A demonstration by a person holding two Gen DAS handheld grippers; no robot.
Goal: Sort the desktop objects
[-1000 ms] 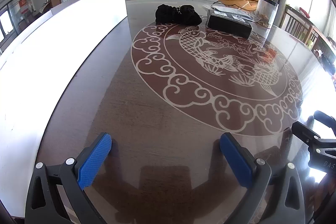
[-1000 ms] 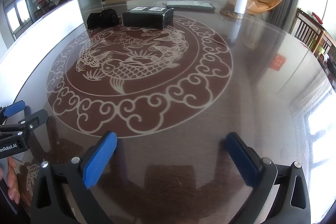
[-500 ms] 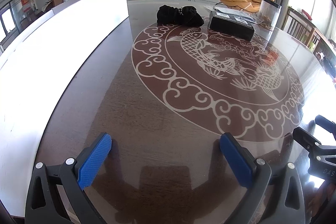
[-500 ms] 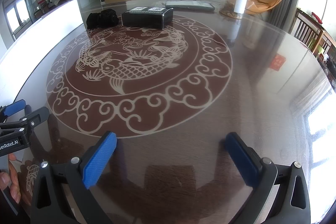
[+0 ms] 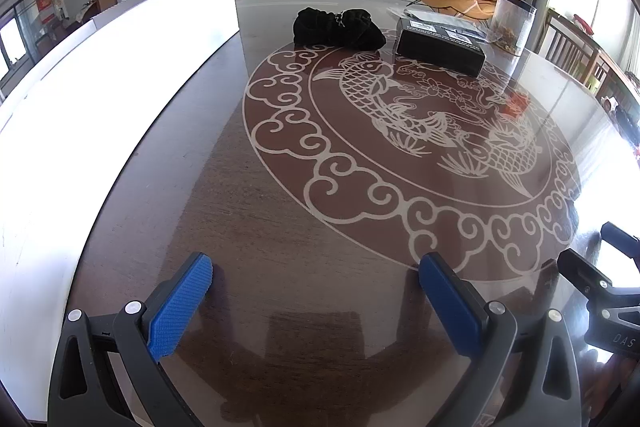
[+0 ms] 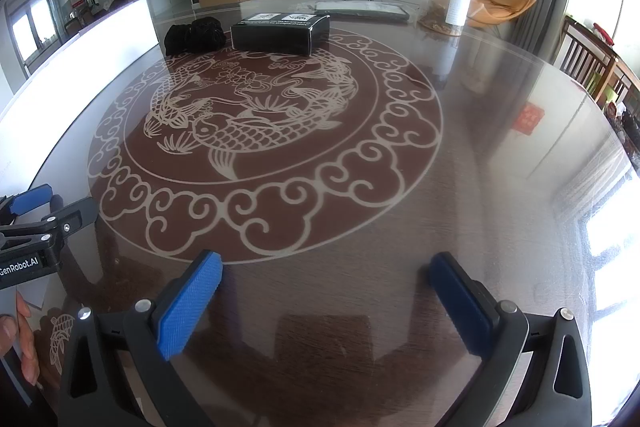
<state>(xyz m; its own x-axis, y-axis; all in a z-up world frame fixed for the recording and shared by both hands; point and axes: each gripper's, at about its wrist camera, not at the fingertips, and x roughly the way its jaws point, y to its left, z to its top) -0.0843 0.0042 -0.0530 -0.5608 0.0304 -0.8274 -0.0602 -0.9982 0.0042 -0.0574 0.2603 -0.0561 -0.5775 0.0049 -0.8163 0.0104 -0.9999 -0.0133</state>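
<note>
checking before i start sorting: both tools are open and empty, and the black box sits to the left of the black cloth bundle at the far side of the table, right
Not quite: the black box sits to the right of the black cloth bundle, not the left, as the right wrist view shows. The rest holds: the left tool and right tool are both open and empty, and both items lie at the far side of the table.

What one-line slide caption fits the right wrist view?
Open right gripper hovers over a carp-patterned table; black box, black cloth and clear jar wait at the far side.
</note>
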